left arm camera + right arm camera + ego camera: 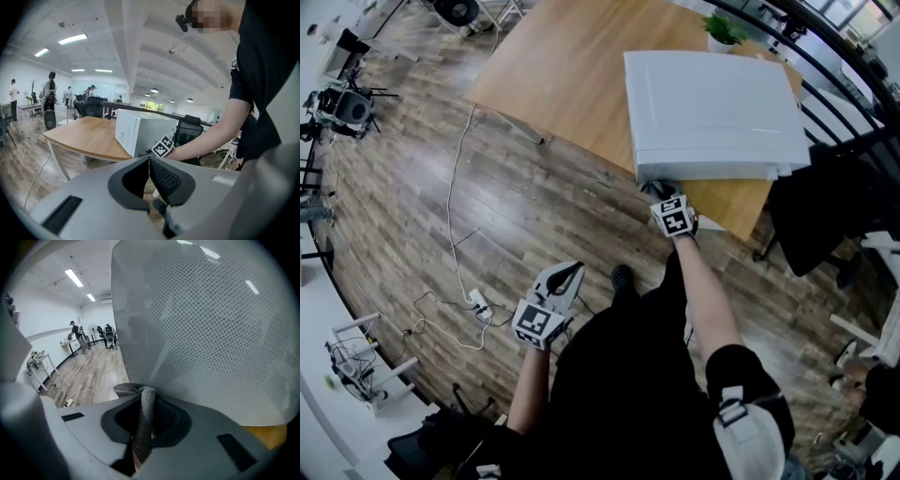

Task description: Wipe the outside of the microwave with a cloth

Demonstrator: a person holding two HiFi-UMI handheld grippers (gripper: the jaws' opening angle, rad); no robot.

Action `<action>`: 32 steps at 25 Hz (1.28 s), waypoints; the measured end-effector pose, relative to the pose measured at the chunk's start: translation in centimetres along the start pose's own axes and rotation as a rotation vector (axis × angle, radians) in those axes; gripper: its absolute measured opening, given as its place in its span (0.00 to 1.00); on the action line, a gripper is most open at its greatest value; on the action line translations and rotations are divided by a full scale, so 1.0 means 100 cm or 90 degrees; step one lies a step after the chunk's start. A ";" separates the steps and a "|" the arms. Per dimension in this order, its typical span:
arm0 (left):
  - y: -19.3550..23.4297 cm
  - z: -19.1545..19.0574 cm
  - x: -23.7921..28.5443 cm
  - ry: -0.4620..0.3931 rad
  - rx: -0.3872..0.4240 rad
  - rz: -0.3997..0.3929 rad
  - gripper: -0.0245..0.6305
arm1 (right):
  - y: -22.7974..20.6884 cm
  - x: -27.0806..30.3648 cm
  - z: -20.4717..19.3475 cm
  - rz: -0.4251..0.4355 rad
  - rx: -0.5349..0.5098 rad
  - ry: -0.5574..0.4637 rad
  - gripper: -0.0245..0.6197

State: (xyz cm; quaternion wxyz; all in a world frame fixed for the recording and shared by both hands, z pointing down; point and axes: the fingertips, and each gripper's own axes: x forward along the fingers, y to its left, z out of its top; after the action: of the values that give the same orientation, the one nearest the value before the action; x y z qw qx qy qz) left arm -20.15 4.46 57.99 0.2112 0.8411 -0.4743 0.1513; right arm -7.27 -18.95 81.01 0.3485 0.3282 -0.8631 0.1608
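Currently my right gripper [145, 397] pinches a grey, scaly-knit cloth [146, 416] up against the microwave [712, 112], a smooth white box with a dotted panel, near the wooden table's [553, 84] edge. My left gripper [149, 161] is closed, empty, over open plank floor [441, 187].

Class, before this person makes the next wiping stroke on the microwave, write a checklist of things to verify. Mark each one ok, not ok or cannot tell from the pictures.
1. Cloth gripped: the right gripper is shut on the grey cloth. Ok.
2. Cloth on the surface: it sits right at the microwave, by its dotted face. Whether it presses flat: cannot tell.
3. Spare gripper out of the way: the left gripper is shut, empty and held low, away from the table. Ok.
4. Microwave seated: it stands near the table's near edge. Whether it would slide: cannot tell.
5. Footing: the floor cable lies off to the person's left. Ok.
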 end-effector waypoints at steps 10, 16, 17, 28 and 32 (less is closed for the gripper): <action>0.006 -0.008 -0.018 0.002 -0.014 0.021 0.05 | 0.036 0.009 0.018 0.033 -0.019 -0.015 0.09; 0.006 -0.011 -0.022 -0.001 -0.018 0.024 0.05 | 0.048 0.013 0.022 0.042 -0.015 -0.020 0.09; 0.007 -0.011 -0.022 -0.003 -0.017 0.025 0.05 | 0.050 0.013 0.024 0.043 -0.013 -0.023 0.09; 0.010 -0.006 -0.019 -0.031 0.006 0.013 0.05 | 0.083 0.001 0.031 0.072 0.008 -0.058 0.10; 0.007 -0.006 -0.022 -0.021 -0.012 -0.006 0.05 | 0.094 -0.029 0.037 0.071 0.004 -0.076 0.09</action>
State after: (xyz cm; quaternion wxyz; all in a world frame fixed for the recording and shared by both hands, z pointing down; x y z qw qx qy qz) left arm -21.86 6.04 57.61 0.2117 0.8437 -0.4753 0.1318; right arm -13.92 -12.56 75.93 0.2863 0.2895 -0.8988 0.1628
